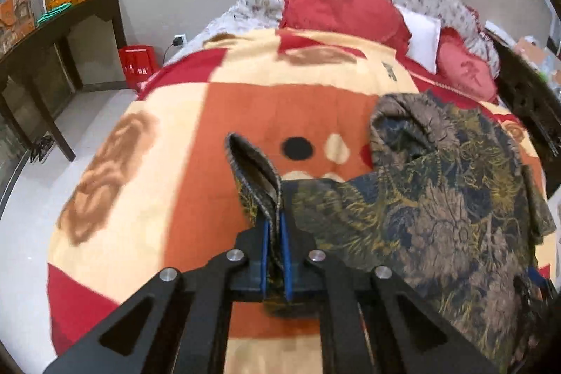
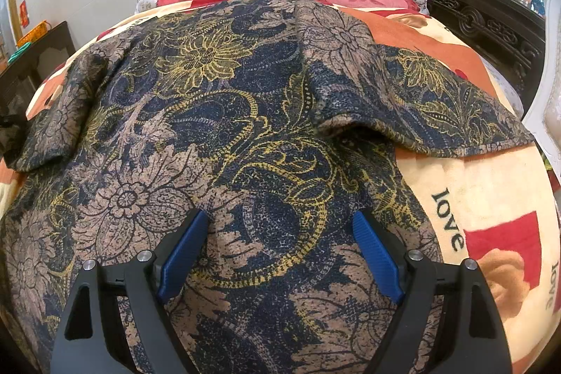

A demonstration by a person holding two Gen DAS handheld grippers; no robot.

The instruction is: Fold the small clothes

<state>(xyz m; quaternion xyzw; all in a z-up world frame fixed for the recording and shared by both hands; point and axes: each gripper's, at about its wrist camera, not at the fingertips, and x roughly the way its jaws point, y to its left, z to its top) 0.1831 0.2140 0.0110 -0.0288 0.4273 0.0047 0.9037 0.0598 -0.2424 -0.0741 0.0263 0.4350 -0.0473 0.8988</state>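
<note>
Soft navy-and-tan floral garment sprawls across our bed's red-and-cream blanket; our left gripper pinches its limp edge, right gripper gapes empty above. We'd grip hems; it looks light.

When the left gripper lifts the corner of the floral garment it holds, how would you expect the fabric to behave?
Probably floppy: the floral garment already droops in soft folds around the left gripper. It likely drags rather than slides, since most of it lies spread on the fuzzy blanket. The open right gripper above it holds nothing, so the far side may trail.
</note>
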